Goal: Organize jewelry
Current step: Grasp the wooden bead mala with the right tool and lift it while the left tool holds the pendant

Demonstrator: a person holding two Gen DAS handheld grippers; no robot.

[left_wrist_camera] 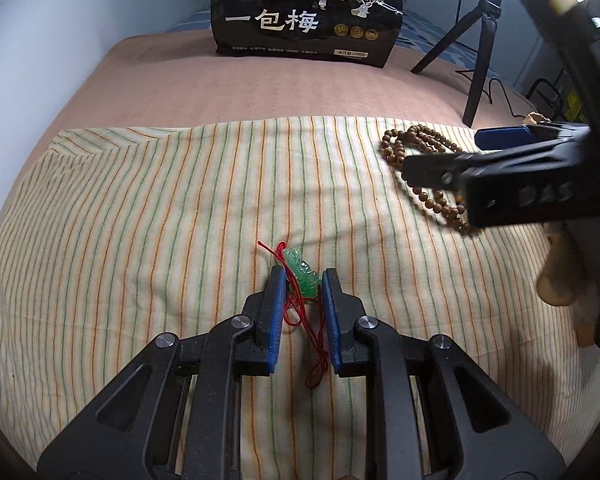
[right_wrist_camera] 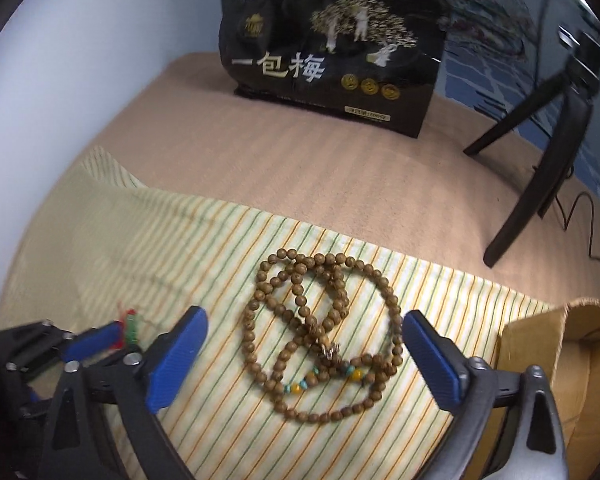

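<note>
In the left wrist view, a black snack bag (left_wrist_camera: 306, 12) with white characters stands at the far end of the bed, on the pink-brown blanket (left_wrist_camera: 220, 92). A black tripod (left_wrist_camera: 480, 36) stands at the far right, with a thin cable near its feet. Closer lies the striped cloth (left_wrist_camera: 140, 220), and most of its left and middle part is free. The right gripper (left_wrist_camera: 440, 152) comes in from the right side, above the wooden bead necklace (left_wrist_camera: 420, 172), and it covers part of the beads. The left gripper (left_wrist_camera: 302, 292) has its fingers narrow. The green pendant (left_wrist_camera: 302, 274) on its red cord (left_wrist_camera: 314, 344) is between the blue pads, near the tips. The pads are very close to it on both sides, but I cannot tell if they really press it.

In the right wrist view, the same bag (right_wrist_camera: 332, 56) stands far behind and the tripod (right_wrist_camera: 540, 152) at the right. A cardboard box (right_wrist_camera: 560, 360) is at the right edge, just beside the cloth (right_wrist_camera: 220, 240). The left gripper (right_wrist_camera: 112, 336) is at the lower left, with the pendant (right_wrist_camera: 132, 326) at its tips. The right gripper (right_wrist_camera: 304, 352) has its fingers wide apart. The necklace (right_wrist_camera: 324, 332) lies coiled on the cloth between them, touching neither pad. Its coloured beads are on the near side.
</note>
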